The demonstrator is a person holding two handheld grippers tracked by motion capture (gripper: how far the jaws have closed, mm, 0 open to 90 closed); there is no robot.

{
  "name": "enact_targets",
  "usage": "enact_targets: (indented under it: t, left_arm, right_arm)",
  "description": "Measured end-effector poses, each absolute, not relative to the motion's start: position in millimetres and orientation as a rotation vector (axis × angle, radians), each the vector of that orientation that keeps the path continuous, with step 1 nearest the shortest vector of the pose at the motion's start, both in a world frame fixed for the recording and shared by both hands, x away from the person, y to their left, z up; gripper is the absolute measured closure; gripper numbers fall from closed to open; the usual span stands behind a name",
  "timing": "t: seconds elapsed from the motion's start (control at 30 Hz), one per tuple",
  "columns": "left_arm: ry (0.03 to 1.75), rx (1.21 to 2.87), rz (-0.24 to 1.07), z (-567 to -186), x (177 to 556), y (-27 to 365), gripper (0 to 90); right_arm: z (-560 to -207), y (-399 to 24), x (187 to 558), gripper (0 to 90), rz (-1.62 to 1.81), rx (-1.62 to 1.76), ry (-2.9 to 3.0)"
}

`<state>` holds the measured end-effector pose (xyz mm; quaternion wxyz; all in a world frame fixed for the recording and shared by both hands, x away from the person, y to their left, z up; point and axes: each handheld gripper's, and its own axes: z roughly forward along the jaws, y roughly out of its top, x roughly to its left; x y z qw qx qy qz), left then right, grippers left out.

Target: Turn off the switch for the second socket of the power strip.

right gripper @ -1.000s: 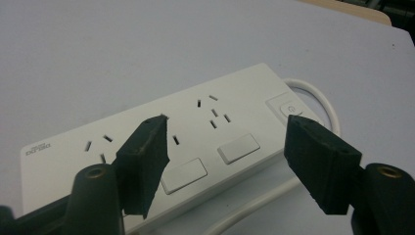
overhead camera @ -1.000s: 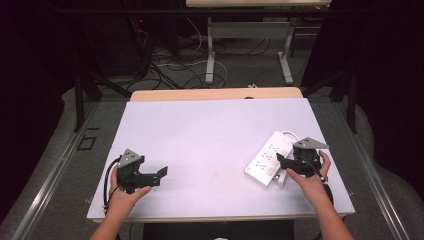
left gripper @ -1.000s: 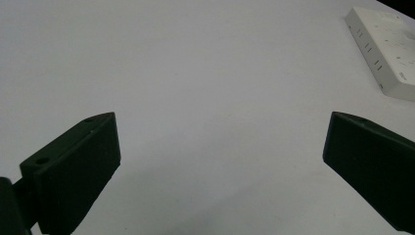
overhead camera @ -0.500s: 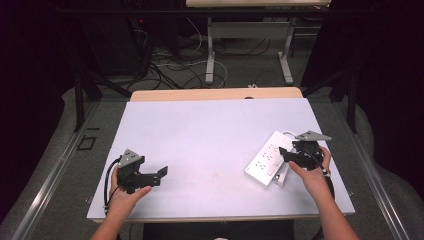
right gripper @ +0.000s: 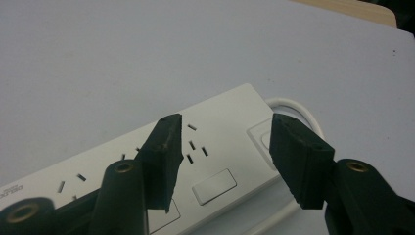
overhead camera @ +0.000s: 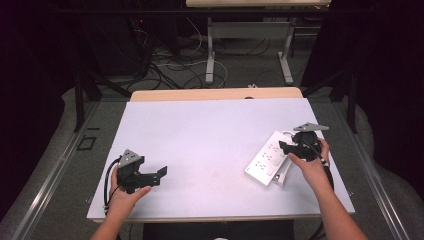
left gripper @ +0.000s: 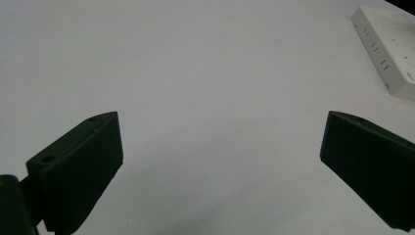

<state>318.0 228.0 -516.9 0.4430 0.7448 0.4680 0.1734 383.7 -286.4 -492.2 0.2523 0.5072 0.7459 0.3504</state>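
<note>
From the high view I see the pale surface (overhead camera: 200, 135) with a white power strip (overhead camera: 267, 158) lying at an angle near its right edge. My right gripper (overhead camera: 295, 147) sits over the strip's far end, held in the right hand (overhead camera: 311, 167), its grey three-cornered plate on top. My left gripper (overhead camera: 156, 175) rests low on the surface near the front left corner, held in the left hand (overhead camera: 125, 195), well apart from the strip, with its black cable looping back toward the forearm. Beyond the surface I see a strip of bare wood, then dark floor with tangled cables (overhead camera: 170, 70) and metal table legs (overhead camera: 211, 55).

In the left gripper view, my left gripper (left gripper: 220, 161) has its jaws wide apart with nothing but bare surface (left gripper: 195, 63) between them. The power strip (left gripper: 389, 54) shows at the upper right corner, far off.

In the right gripper view, my right gripper (right gripper: 225, 152) has its jaws apart, poised just above the power strip (right gripper: 220, 127). Outlet slots and a rectangular switch lie between and below the jaws. I cannot tell whether the jaws touch the strip. The strip's white cord (right gripper: 298, 110) curves out behind the right jaw.
</note>
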Motion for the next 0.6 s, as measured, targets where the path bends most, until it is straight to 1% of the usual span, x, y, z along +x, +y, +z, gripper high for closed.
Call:
enact_targets:
  t: [0.17, 0.5, 0.6]
  left_arm:
    - [1.161, 1.847, 0.43, -517.0, 318.0, 228.0, 2.1]
    - [1.169, 1.844, 0.434, -517.3, 318.1, 228.6, 2.6]
    - [1.169, 1.845, 0.435, -517.2, 318.1, 228.6, 2.8]
  right_arm:
    - [-491.7, -286.1, 388.3, 52.9, 0.959, 1.399, 2.057]
    - [-493.7, -282.1, 386.8, 75.1, 0.976, 1.398, 2.12]
    - [-493.8, -280.3, 384.7, 80.5, 0.969, 1.391, 2.143]
